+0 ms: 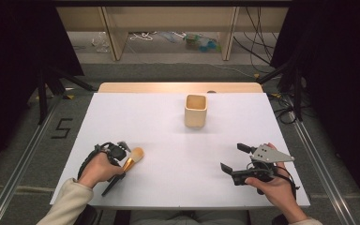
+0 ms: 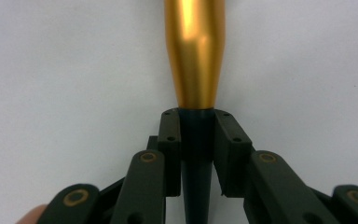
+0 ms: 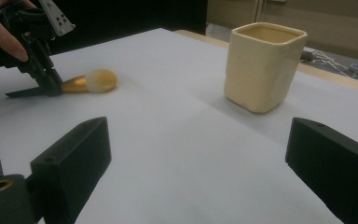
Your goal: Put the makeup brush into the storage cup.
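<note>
A makeup brush (image 1: 130, 162) with a gold ferrule, pale bristles and a black handle lies on the white table (image 1: 168, 126) at the front left. My left gripper (image 1: 120, 165) is shut on its black handle (image 2: 196, 154), just behind the gold ferrule (image 2: 195, 51). From the right gripper view the brush (image 3: 91, 81) rests flat under the left gripper (image 3: 51, 84). A cream square cup (image 1: 196, 110) stands upright at mid-table, empty as far as I can see. My right gripper (image 1: 235, 158) rests at the front right, jaws wide open with nothing between them, facing the cup (image 3: 263, 65).
The white sheet's front edge (image 1: 178, 206) lies close under both hands. Bare wood (image 1: 178, 87) shows beyond the sheet's far edge. Black stands and cables (image 1: 286, 93) flank the table on the floor.
</note>
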{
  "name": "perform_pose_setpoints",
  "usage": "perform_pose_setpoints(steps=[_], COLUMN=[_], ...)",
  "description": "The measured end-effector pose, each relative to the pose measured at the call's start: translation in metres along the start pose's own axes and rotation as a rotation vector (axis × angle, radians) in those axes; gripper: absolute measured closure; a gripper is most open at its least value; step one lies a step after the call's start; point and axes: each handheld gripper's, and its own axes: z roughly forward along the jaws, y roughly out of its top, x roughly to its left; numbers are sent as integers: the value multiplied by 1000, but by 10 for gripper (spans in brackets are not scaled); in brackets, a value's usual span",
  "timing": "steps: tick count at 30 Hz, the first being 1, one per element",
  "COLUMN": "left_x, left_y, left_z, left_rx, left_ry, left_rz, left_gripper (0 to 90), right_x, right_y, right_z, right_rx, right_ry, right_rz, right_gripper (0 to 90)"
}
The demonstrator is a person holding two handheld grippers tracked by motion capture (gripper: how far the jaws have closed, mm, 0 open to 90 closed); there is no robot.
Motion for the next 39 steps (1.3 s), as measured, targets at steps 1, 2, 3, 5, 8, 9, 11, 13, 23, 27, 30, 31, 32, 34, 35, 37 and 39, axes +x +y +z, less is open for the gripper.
perform_pose_setpoints(steps=[1, 2, 3, 5, 8, 9, 11, 13, 23, 27, 30, 31, 32, 34, 35, 37, 39], left_x=[0, 0, 0, 0, 0, 0, 0, 0, 0, 1, 1, 1, 1, 1, 1, 1, 2], left_y=[0, 0, -1, -1, -1, -1, -2, -2, -4, -5, -5, -5, -5, -5, -6, -6, -6], left_z=[0, 0, 0, 0, 0, 1, 0, 0, -1, -1, -1, -1, -1, -1, -1, -1, -1], left_rx=[0, -3, -6, -4, -10, -15, -16, -11, -27, -25, -31, -32, -34, -36, -38, -40, -39], left_ry=[-1, 0, -1, -3, -4, -3, -10, -11, 4, -4, -7, -7, -4, -3, -2, -1, -2], left_rz=[0, -4, -7, -8, -10, -10, -13, 1, 30, 40, 37, 37, 39, 40, 39, 43, 41], left_gripper=[741, 741, 742, 741, 742, 742, 742, 742, 744, 744, 744, 744, 744, 745, 744, 745, 745], right_x=[0, 0, 0, 0, 0, 0, 0, 0, 1, 0, 0, 0, 0, 0, 0, 0, 0], right_y=[0, 0, 0, 0, 0, 0, 0, 0, 0, 0, 0, 0, 0, 0, 0, 0, 0], right_z=[0, 0, 0, 0, 0, 1, 0, 0, 0, 0, 0, 0, -1, 0, 0, 0, 0], right_rx=[0, -2, -1, -2, -5, -10, 1, 2, 9, 0, 2, 2, 10, 1, 1, 0, 3], right_ry=[0, -1, -1, -1, -4, -7, 0, 0, 2, -4, -3, -3, 1, -3, -3, -5, -3], right_rz=[0, -1, -2, -1, 0, -1, -1, -2, 14, -3, -2, -2, 8, -1, -1, -2, 5], right_gripper=[76, 76, 76, 76, 76, 76, 76, 76, 75, 75, 75, 75, 75, 75, 75, 74, 74])
